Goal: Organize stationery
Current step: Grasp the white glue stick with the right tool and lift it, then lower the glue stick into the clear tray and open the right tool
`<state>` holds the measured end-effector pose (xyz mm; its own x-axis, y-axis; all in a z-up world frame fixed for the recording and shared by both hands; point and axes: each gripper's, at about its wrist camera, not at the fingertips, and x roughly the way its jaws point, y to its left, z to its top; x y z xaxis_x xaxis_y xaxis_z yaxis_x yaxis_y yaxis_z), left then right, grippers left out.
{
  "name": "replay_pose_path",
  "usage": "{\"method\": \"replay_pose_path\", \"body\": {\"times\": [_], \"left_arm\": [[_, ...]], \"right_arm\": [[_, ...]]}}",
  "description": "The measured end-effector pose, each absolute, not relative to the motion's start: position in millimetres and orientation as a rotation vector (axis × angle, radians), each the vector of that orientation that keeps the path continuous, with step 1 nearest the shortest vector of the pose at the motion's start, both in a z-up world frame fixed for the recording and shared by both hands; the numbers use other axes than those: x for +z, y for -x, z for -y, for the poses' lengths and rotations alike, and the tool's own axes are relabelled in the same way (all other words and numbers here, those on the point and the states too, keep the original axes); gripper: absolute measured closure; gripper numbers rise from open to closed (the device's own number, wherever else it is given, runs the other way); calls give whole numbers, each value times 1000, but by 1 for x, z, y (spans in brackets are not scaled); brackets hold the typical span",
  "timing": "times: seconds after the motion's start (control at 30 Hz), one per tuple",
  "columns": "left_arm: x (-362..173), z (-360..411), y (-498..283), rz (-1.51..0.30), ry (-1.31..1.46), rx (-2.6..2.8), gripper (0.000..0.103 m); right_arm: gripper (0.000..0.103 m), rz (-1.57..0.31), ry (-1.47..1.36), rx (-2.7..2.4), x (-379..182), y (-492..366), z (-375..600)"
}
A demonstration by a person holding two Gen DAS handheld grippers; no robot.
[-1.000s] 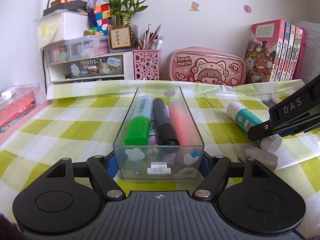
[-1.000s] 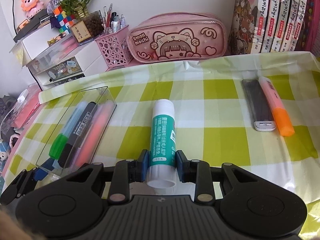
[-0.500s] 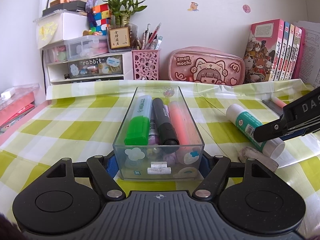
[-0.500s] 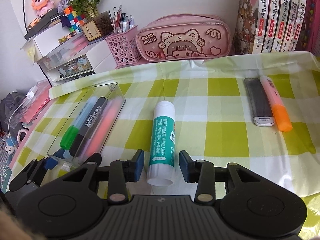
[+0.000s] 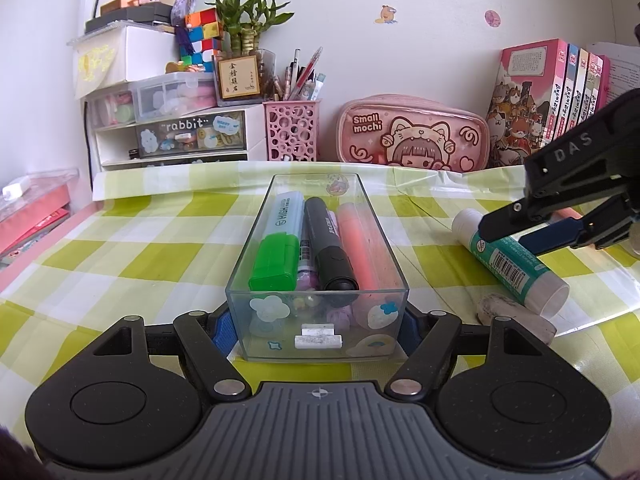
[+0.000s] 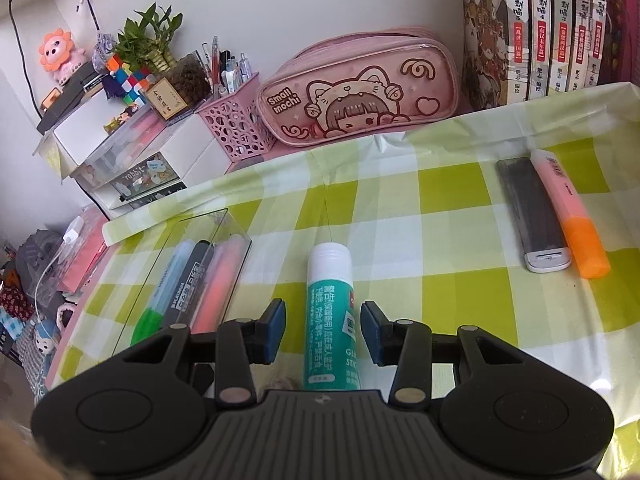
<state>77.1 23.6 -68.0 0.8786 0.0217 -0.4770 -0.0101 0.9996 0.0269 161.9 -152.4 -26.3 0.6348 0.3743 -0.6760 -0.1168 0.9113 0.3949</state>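
A clear plastic box [image 5: 280,320] stands on the green-checked cloth, and my left gripper [image 5: 316,332] is shut on its near end. Inside lie a green highlighter [image 5: 276,256], a black marker [image 5: 328,248] and a coral highlighter [image 5: 360,248]. To the right of the box [image 6: 200,220] a white-and-teal glue stick [image 6: 330,300] lies flat on the cloth. My right gripper [image 6: 324,330] stands open astride it, both blue pads clear of the tube. The left wrist view shows that gripper [image 5: 508,240] just above the glue stick [image 5: 516,268].
An orange highlighter [image 6: 572,216] and a grey lead case [image 6: 532,216] lie side by side at the right. A worn eraser [image 5: 516,316] sits beside the glue stick. Along the wall stand a pink pencil case [image 5: 412,132], a pink pen holder [image 5: 292,132], drawers [image 5: 176,136] and books [image 5: 552,96].
My right gripper's jaws opened and let go of the glue stick, which now lies free between them. The left gripper and the box have not moved.
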Motion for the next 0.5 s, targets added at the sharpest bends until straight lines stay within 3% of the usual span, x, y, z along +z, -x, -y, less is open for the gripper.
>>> {"method": "replay_pose_path", "body": {"times": [0.13, 0.27, 0.5], "left_arm": [[-68, -25, -76, -496, -20, 13, 30], [-68, -25, -76, -494, -20, 7, 30], [-68, -24, -75, -485, -29, 3, 30]], "right_arm": [[60, -867, -395, 290, -31, -171, 154], [70, -886, -430, 276, -36, -175, 157], [71, -879, -499, 245, -39, -173, 164]]}}
